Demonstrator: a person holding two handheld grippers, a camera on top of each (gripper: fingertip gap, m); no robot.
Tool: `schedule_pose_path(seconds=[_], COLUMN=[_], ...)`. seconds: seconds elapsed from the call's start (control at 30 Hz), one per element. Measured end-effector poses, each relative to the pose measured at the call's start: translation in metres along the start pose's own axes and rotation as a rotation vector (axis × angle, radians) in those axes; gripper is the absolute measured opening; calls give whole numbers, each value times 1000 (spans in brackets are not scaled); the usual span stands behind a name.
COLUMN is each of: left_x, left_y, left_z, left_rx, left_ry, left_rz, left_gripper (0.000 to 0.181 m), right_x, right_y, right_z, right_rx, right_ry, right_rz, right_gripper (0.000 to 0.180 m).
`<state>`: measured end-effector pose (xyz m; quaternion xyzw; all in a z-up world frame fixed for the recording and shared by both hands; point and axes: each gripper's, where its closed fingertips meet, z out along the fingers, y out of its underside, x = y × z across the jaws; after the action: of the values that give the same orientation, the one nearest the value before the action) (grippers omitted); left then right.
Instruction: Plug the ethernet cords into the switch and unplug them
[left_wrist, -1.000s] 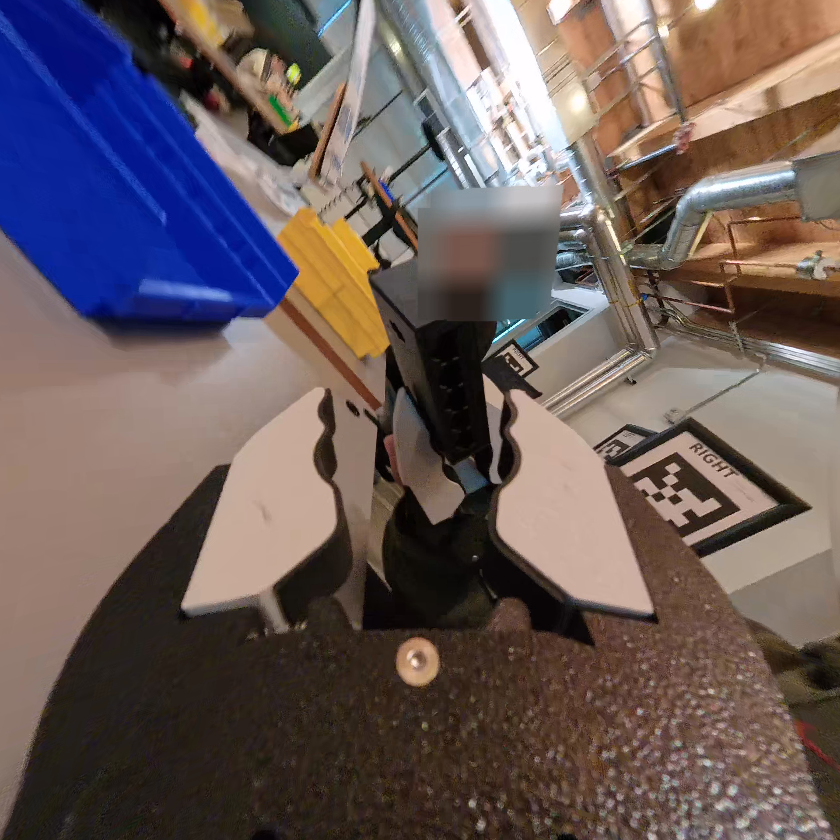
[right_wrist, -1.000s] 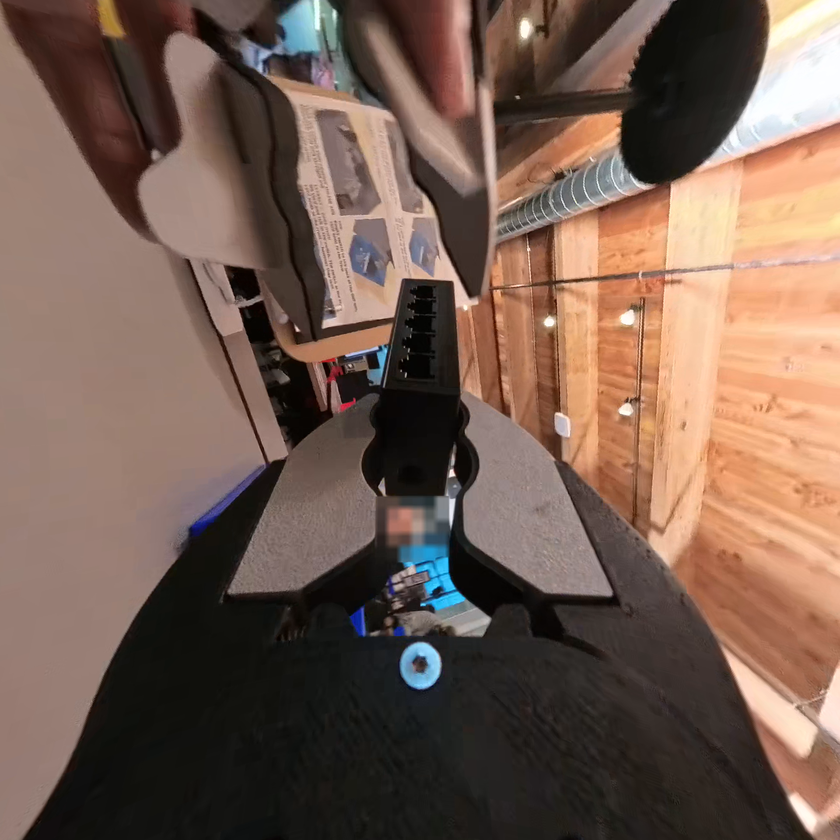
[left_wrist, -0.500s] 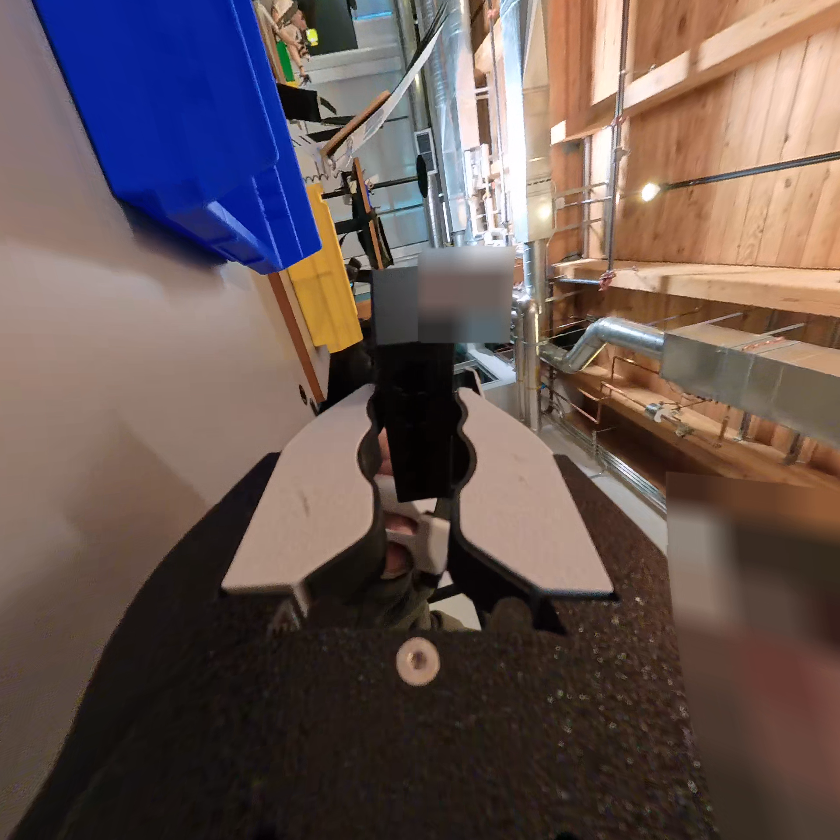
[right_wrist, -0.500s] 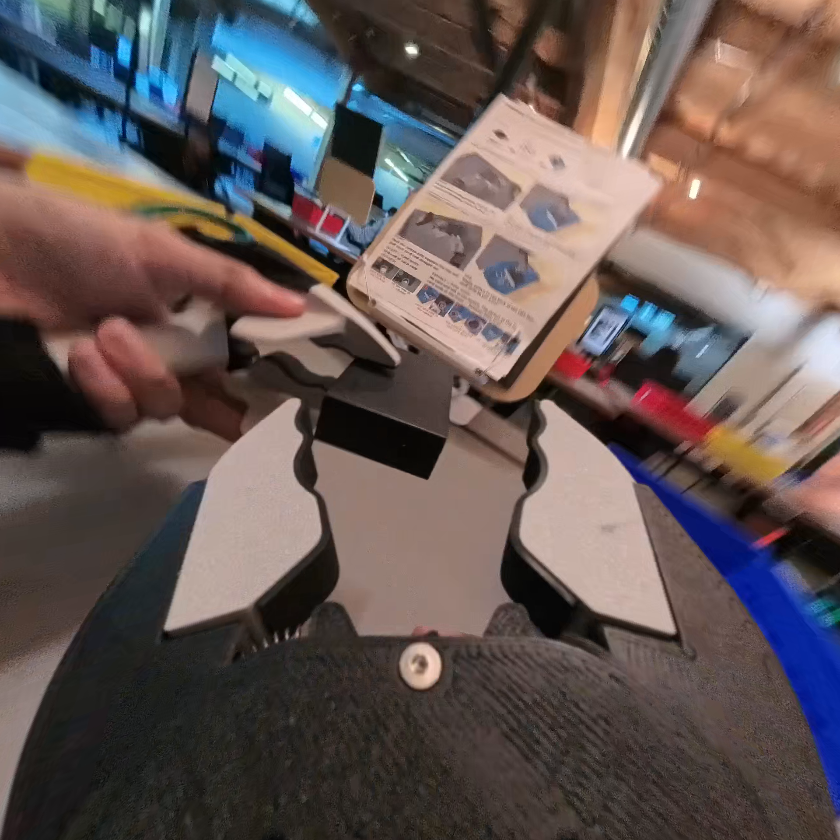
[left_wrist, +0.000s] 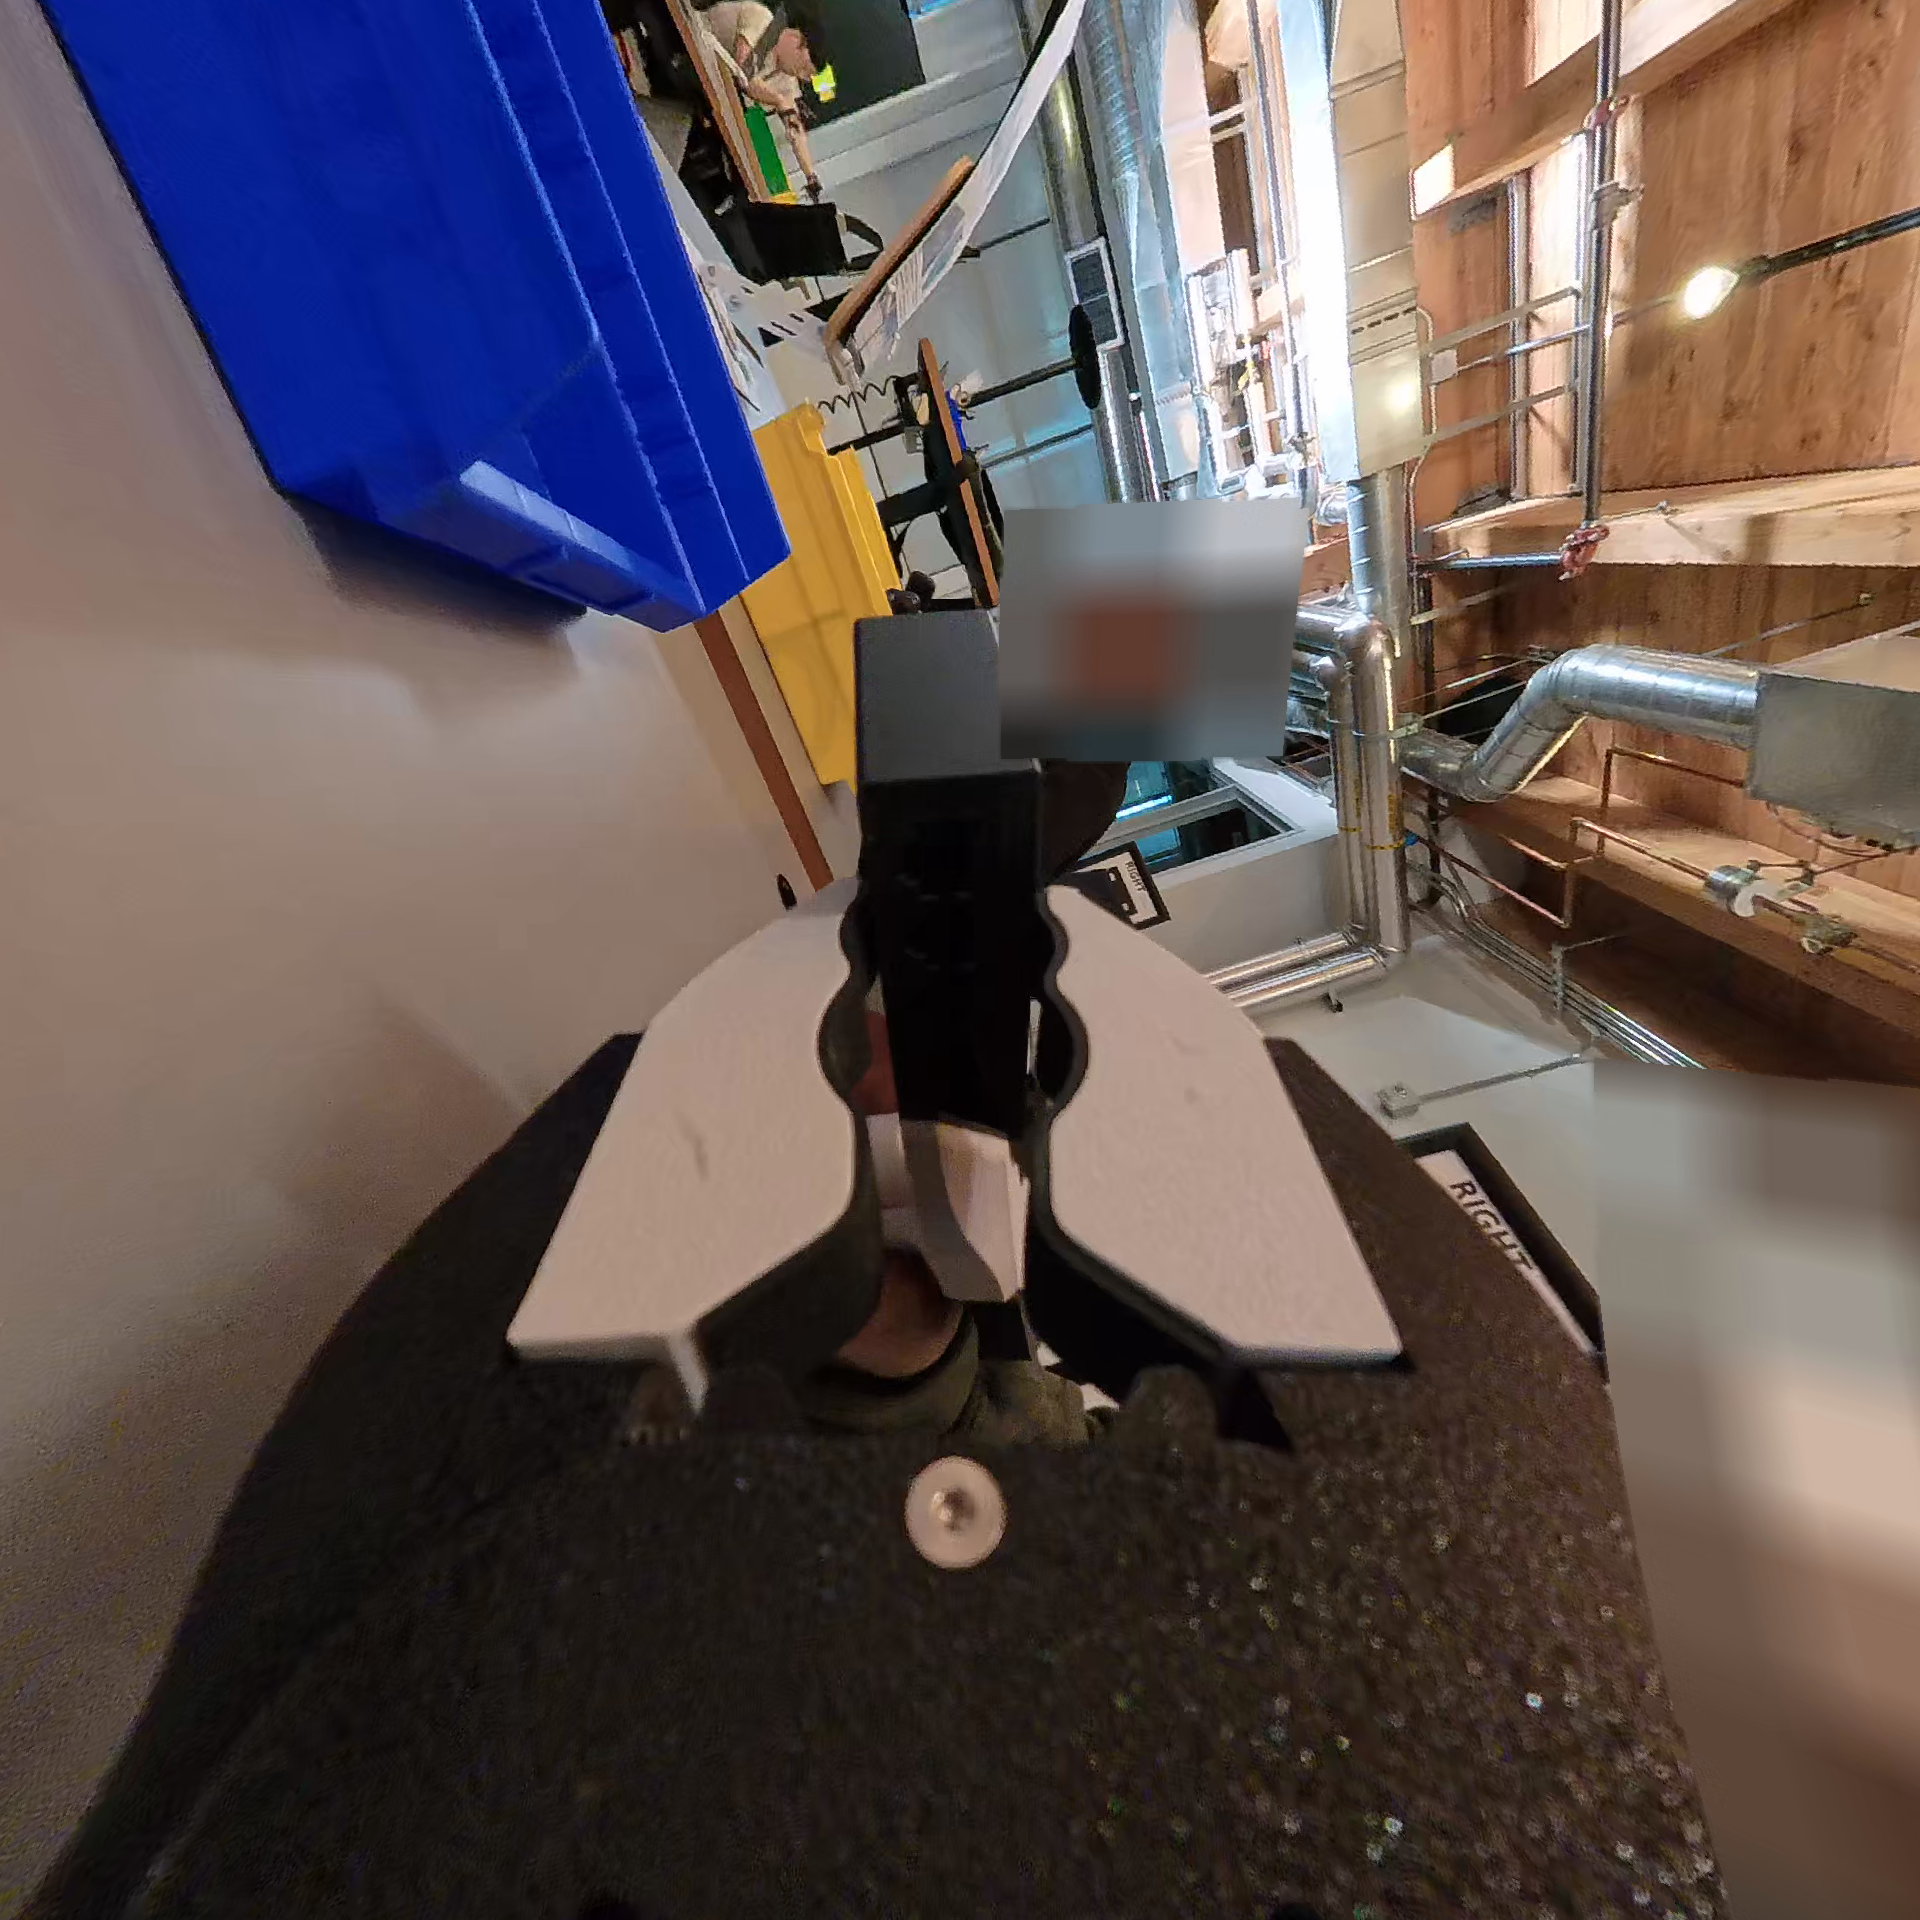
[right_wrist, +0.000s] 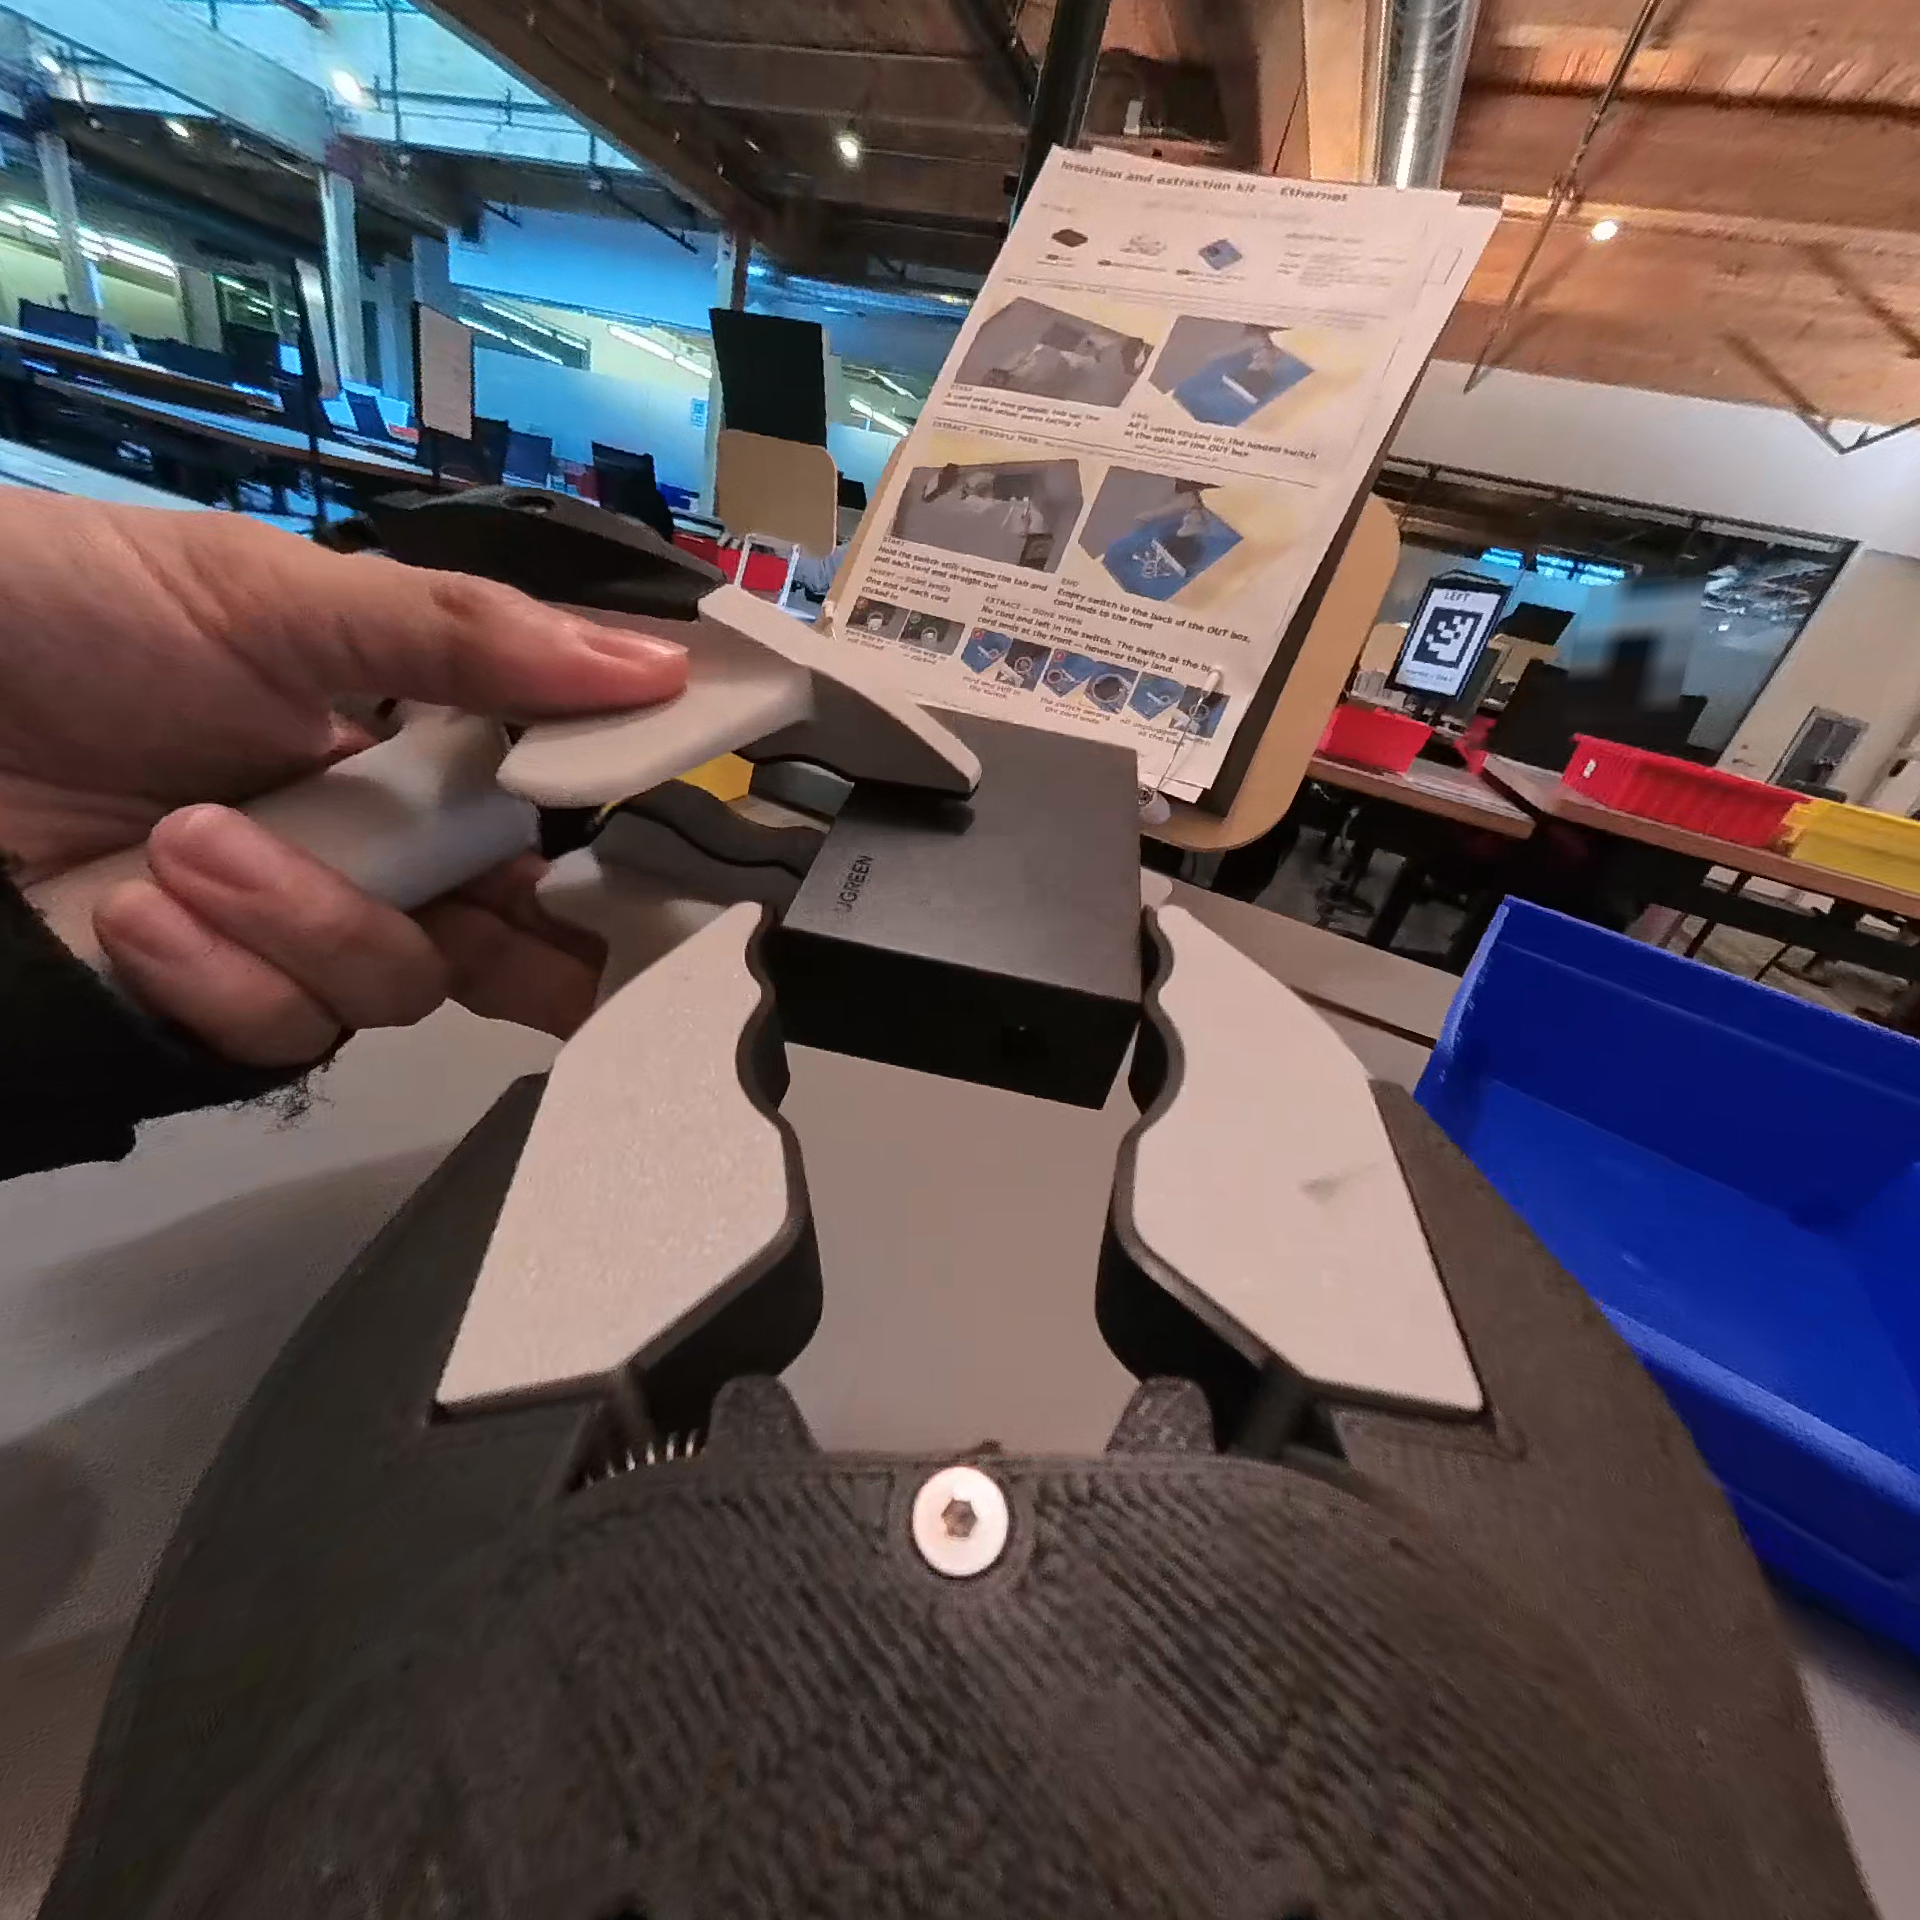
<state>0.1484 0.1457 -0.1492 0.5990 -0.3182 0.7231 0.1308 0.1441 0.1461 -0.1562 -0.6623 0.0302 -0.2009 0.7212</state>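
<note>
The black switch (left_wrist: 951, 935) is held off the grey table, edge-on in the left wrist view with its port face toward the camera. My left gripper (left_wrist: 948, 914) is shut on it across its flat faces. In the right wrist view the switch (right_wrist: 966, 935) lies flat, with the left gripper (right_wrist: 883, 810) clamping its far left corner from the side. My right gripper (right_wrist: 951, 935) has its fingers pressed against the switch's two short sides. No ethernet cord is in view.
A blue bin (right_wrist: 1662, 1195) stands right of the switch and also shows in the left wrist view (left_wrist: 416, 312). A yellow bin (left_wrist: 821, 623) sits beyond it. An instruction sheet on a stand (right_wrist: 1143, 468) is behind the switch. A hand (right_wrist: 260, 727) holds the left gripper.
One second ago the right gripper held the switch and the left was open. The left then shut on it and the right let go. The right has now turned and closed on its sides.
</note>
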Motion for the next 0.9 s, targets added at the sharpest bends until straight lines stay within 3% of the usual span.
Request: schedule_pose_path(seconds=[0.27,0.33,0.43,0.53,0.63,0.9], left_x=[8,4,-9,-15,-15,-18], left_y=[-6,-9,-8,-7,-6,-8], left_z=[-5,-6,-8,-7,-4,-1], left_rx=[-33,-66,-110,-104,-105,-99], left_ry=[11,-30,-147,-195,-192,-197], left_rz=[106,96,120,104,84,78], left_gripper=[35,41,33,30,27,27], right_x=[-3,-10,-13,-13,-13,-12], right_y=[-8,-5,6,16,20,20], right_z=[-4,-3,-1,1,4,3], right_rx=[68,56,5,-24,-36,-47], right_ry=[-139,-202,-219,-187,-157,-126], right_rz=[217,248,262,231,252,172], right_gripper=[64,63,63,63,77,66])
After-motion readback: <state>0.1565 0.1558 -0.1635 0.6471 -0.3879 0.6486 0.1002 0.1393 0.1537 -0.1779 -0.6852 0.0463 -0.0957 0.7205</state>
